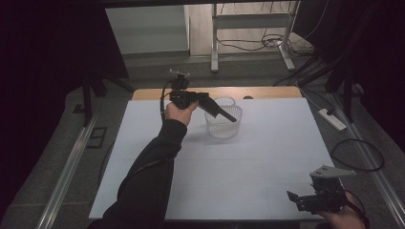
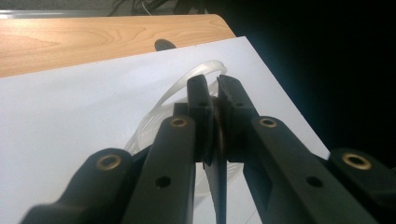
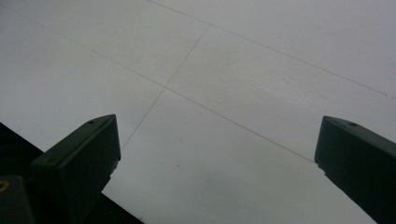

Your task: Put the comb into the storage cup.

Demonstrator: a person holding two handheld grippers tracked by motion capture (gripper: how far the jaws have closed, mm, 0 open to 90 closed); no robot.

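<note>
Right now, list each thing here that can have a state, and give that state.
Left gripper: shut, fingers pressed together with nothing visibly between them, raised over the basket.
Right gripper: open, fingers wide apart, over the white sheet.
Basket: upright on the sheet, handle up; contents can't be told.

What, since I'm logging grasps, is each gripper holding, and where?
Right gripper is open, holding nothing. Left gripper is shut above the basket; whether anything is pinched cannot be told.
</note>
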